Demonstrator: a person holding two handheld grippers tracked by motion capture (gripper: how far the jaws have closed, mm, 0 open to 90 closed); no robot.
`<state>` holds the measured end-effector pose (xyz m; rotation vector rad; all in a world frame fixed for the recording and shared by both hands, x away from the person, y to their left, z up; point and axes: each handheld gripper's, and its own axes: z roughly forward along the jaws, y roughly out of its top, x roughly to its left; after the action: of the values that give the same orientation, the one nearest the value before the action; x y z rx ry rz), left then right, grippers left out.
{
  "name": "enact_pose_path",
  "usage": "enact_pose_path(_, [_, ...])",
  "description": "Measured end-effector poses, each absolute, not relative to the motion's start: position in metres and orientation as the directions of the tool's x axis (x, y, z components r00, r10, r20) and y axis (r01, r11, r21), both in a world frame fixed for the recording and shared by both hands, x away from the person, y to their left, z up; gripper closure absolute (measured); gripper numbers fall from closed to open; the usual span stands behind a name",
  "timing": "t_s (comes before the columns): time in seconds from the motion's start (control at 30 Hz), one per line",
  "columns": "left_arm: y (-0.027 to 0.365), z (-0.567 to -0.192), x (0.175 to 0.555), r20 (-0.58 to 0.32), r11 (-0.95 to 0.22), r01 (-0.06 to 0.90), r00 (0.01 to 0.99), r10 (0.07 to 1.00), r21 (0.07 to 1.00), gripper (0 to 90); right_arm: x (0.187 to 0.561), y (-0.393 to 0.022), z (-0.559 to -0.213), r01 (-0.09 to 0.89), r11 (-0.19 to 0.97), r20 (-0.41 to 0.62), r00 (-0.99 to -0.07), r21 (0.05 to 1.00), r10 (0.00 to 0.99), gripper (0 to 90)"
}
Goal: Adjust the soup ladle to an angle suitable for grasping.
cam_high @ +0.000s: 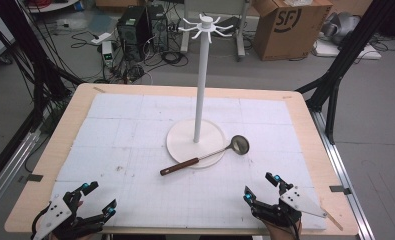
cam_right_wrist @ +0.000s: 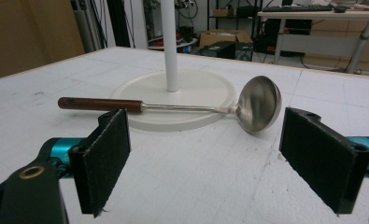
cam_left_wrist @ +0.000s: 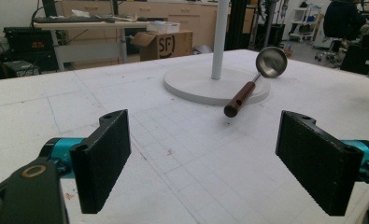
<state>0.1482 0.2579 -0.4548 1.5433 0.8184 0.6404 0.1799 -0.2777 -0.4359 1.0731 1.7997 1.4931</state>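
Left tongs (cam_high: 97,199): released, near worktop's front-left corner.
Right tongs (cam_high: 259,188): released, near front-right corner.
Ladle (cam_high: 205,157): mid-worktop, across the stand base (cam_high: 185,142).
Worktop (cam_high: 80,100): wood edge, white gridded mat (cam_high: 135,120).
Room: cardboard box (cam_high: 290,25), cables on grey floor.

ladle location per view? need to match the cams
High view: ladle lies right of centre, bowl right, wooden handle lower left.
Left gripper view: ladle upper right, bowl at the far end.
Right gripper view: ladle across the middle, bowl right.
Shared landmark: the white stand's round base, under the ladle's shaft.
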Motion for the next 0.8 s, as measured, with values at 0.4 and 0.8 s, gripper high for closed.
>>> enact_pose_path(0.4, [0.253, -0.453, 0.147, -0.043, -0.050, 0.138, 0.602, 0.798, 0.989, 18.3, 0.183, -0.279, -0.439, 0.223, 0.064, 0.066, -0.531, 0.973, 0.845, 30.4])
enact_pose_path(0.8, [0.255, -0.455, 0.147, -0.044, -0.049, 0.138, 0.599, 0.799, 0.989, 18.6, 0.193, -0.267, -0.426, 0.273, 0.149, 0.041, -0.587, 0.950, 0.809, 89.6])
